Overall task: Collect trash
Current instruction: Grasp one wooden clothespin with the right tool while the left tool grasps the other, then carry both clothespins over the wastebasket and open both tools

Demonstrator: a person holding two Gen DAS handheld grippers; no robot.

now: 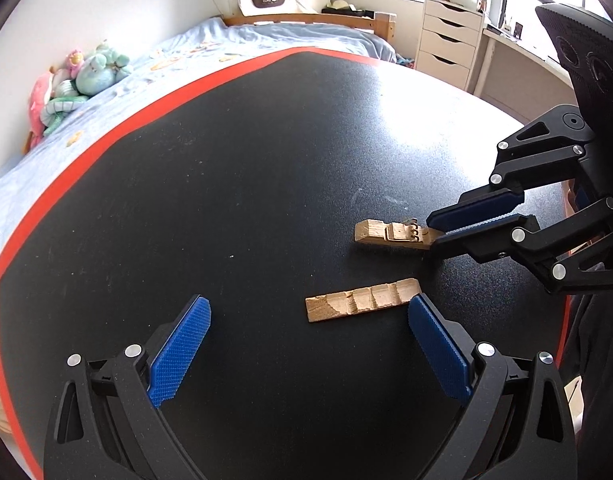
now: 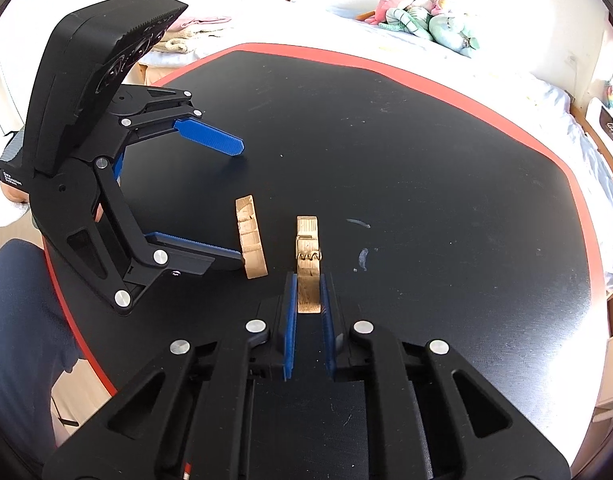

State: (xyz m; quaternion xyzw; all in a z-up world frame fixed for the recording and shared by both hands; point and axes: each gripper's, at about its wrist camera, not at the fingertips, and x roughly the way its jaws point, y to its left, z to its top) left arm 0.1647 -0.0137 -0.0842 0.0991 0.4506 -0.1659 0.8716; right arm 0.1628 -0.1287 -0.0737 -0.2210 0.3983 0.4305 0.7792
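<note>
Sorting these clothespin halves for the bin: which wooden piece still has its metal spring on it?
The piece with the spring, clamped at its near end in the right tool. The bare half lies beside it, by a fingertip of the open left tool, showing only notches.

On the table (image 2: 426,160) lie two clothespin halves side by side. In the right wrist view, the half with the spring (image 2: 307,256) sits at centre, its near end between the right gripper (image 2: 307,292) fingers; the plain half (image 2: 250,236) lies at 9 o'clock from it, touching the left gripper's (image 2: 236,204) lower finger. The bed (image 2: 546,120) lies beyond the table at 2 o'clock.
</note>
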